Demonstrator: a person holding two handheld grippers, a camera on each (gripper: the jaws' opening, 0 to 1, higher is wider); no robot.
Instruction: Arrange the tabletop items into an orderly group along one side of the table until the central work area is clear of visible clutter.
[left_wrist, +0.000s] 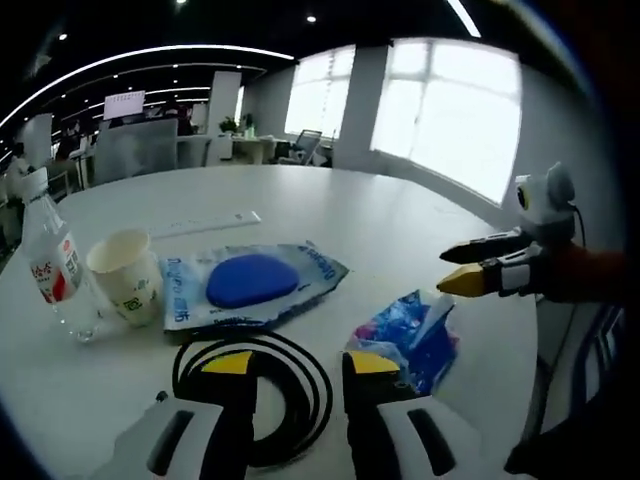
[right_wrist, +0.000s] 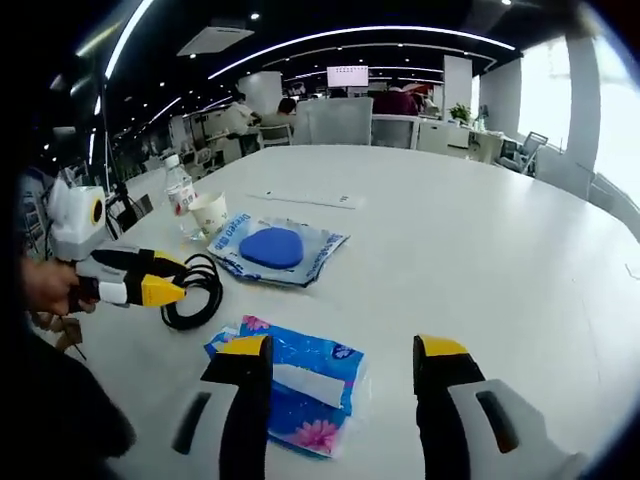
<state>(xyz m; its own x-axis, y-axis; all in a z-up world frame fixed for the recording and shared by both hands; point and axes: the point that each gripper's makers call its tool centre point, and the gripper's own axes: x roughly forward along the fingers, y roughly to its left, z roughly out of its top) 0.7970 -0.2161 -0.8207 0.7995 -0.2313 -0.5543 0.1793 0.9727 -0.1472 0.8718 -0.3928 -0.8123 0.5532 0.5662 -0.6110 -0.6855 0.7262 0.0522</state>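
A black cable coil (left_wrist: 300, 395) lies on the white table (left_wrist: 400, 215), partly between the open jaws of my left gripper (left_wrist: 300, 365). Beyond it are a clear package holding a blue pad (left_wrist: 250, 280), a paper cup (left_wrist: 125, 275) and a water bottle (left_wrist: 50, 265). A blue flowered tissue pack (left_wrist: 410, 335) lies to the right, with my right gripper (left_wrist: 450, 268) just above its far end. In the right gripper view, my right gripper (right_wrist: 343, 360) stands open over the tissue pack (right_wrist: 300, 385). My left gripper (right_wrist: 183, 279) hovers at the cable coil (right_wrist: 195, 295).
A white strip (right_wrist: 305, 199) lies farther back on the table (right_wrist: 480, 230), which is wide and bare to the right. The blue pad package (right_wrist: 275, 248), cup (right_wrist: 210, 213) and bottle (right_wrist: 180, 195) cluster near the left edge. Office desks and chairs stand beyond.
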